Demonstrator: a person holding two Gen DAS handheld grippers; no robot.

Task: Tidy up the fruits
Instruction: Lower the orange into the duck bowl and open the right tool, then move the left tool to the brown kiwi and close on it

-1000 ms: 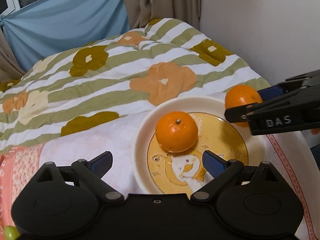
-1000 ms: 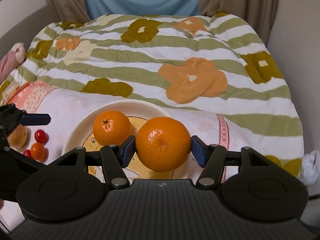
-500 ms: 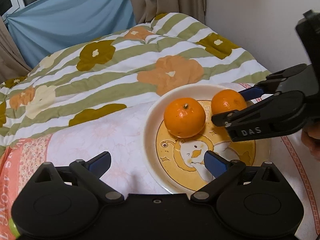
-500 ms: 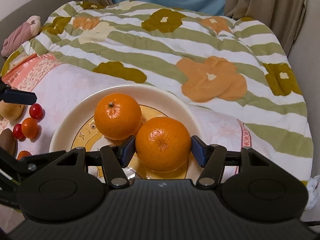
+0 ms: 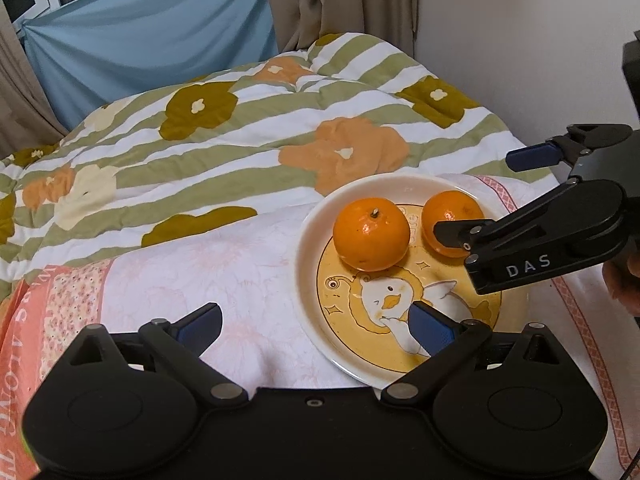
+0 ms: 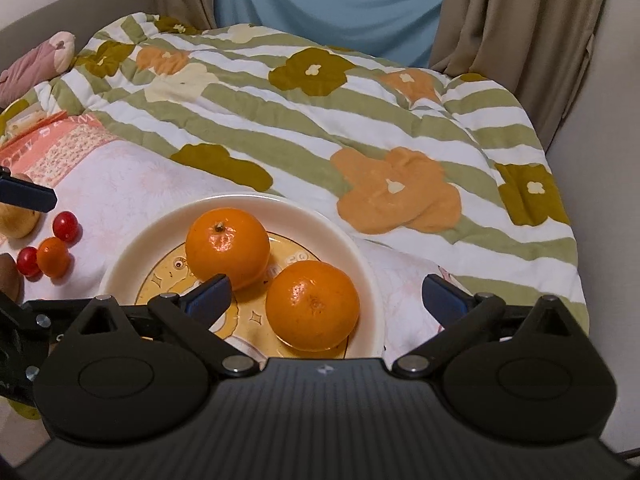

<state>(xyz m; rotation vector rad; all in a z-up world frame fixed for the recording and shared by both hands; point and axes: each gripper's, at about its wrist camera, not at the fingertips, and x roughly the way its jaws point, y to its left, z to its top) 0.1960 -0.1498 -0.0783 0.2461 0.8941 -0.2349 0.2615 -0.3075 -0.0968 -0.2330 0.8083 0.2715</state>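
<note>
Right wrist view: the second orange point(image 6: 312, 305) lies on the plate point(image 6: 124, 252), toward its right rim, and sits between the spread fingers of the right gripper point(image 6: 325, 294) without touching either blue pad. That claw is released and holds nothing. The first orange point(image 6: 227, 248), stem up, rests just beside it nearer the plate's centre; the two fruits are close, and contact between them cannot be confirmed.

From the left wrist view the same two fruits appear on the far half of the plate point(image 5: 308, 248), the stemmed orange point(image 5: 371, 234) to the left and the other orange point(image 5: 452, 212) partly hidden behind one finger of the right gripper point(image 5: 492, 196). The left gripper point(image 5: 316, 322) hangs over the plate's near rim, fingers wide apart and empty.

Outward from the plate, loose fruit lies on the pink cloth point(image 6: 132, 184) off the plate's left rim: two cherry tomatoes point(image 6: 65, 226), a small orange fruit point(image 6: 53, 257), a yellowish fruit point(image 6: 18, 222) and a brown item at the frame edge, too cropped to identify. A striped floral quilt point(image 6: 304, 128) covers the far side of the bed.

Assessment: two oranges are placed; the small fruits at the left appear unsorted. The task is judged partly done, with where those fruits belong not evident.
</note>
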